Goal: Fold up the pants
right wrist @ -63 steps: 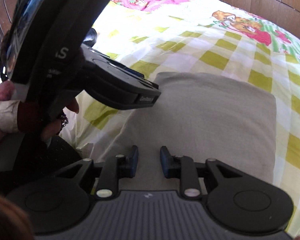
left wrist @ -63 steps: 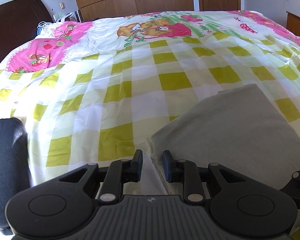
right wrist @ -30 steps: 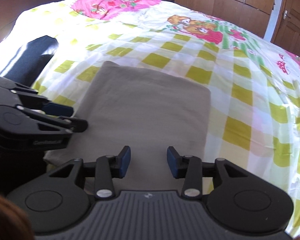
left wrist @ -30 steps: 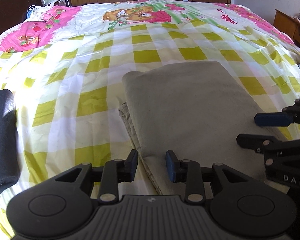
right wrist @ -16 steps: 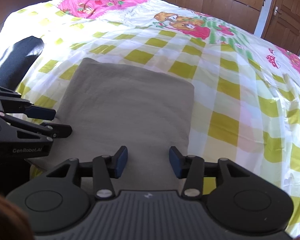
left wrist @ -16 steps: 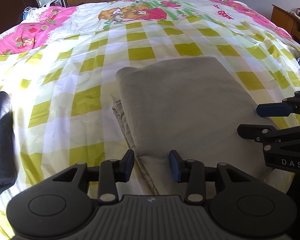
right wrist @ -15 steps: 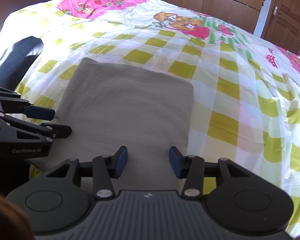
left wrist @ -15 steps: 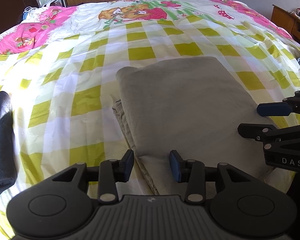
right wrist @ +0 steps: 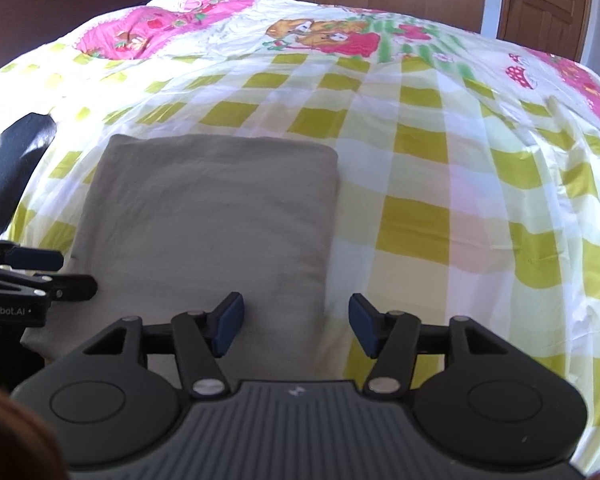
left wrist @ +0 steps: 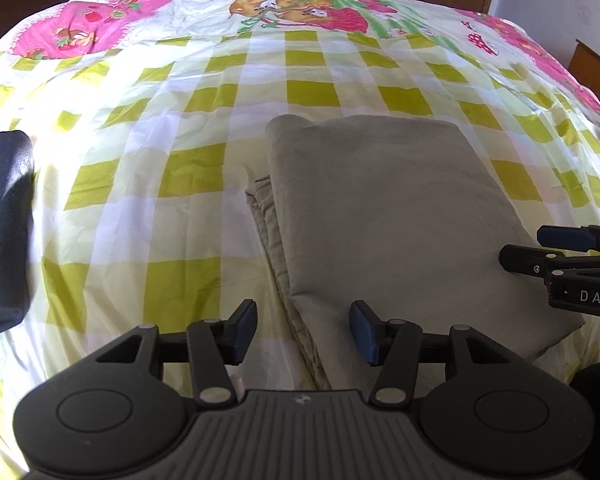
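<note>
While spread and holding nothing, jaws just widened: left claw (left wrist: 303,330) over near left corner of folded grey pants (left wrist: 384,216) lying flat on checked bedspread (left wrist: 220,128); right claw (right wrist: 296,328), likewise parted, straddling their near right edge. Dark garment (left wrist: 4,228) apart at left.

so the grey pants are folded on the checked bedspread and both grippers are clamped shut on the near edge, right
Not quite. The grey pants do lie folded on the checked bedspread, but neither gripper is clamped. The left gripper and right gripper have just been opening; their pads stand apart with only the cloth's near edge below. Each wrist view shows this.
</note>
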Motion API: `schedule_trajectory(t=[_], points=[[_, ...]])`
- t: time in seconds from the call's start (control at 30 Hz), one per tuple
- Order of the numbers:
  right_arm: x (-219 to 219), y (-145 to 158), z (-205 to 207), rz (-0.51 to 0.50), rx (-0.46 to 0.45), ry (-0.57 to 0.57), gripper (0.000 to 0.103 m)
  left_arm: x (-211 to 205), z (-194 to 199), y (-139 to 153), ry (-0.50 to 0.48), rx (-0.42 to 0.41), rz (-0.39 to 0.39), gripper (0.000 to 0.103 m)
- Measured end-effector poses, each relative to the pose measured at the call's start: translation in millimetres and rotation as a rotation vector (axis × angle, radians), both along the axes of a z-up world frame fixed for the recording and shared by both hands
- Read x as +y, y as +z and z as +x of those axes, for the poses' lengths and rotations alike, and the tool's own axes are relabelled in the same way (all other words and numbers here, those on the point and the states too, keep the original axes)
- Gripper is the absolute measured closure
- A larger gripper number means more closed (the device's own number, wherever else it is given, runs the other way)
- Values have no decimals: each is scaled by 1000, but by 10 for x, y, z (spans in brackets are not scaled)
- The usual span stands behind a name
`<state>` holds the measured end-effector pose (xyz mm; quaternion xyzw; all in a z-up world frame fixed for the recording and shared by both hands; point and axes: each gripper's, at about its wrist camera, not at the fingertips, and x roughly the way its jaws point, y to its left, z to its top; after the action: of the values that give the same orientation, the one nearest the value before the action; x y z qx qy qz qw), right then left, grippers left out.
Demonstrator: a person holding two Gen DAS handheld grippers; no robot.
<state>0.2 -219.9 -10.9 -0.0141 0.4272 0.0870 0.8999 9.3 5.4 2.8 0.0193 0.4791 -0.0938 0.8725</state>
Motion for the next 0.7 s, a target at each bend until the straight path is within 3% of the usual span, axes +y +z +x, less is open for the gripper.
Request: schedule_trajectory(t=[0.13, 0.27, 0.33, 0.57, 0.7], points=[[-103, -26, 66, 72, 32, 7, 43, 29, 42, -20, 15, 20, -28, 38], [-236, -118, 170, 209, 87, 21, 40, 56, 200, -111, 20, 81, -110, 37], [-267, -147, 232, 268, 95, 29, 40, 14, 275, -140, 7, 79, -103, 34], [-308, -197, 420, 336, 133, 26, 80, -134, 400, -131, -58, 48, -86, 36], [-474, -118, 405, 330, 119, -22, 87, -397, 503, -118, -132, 9, -69, 36]])
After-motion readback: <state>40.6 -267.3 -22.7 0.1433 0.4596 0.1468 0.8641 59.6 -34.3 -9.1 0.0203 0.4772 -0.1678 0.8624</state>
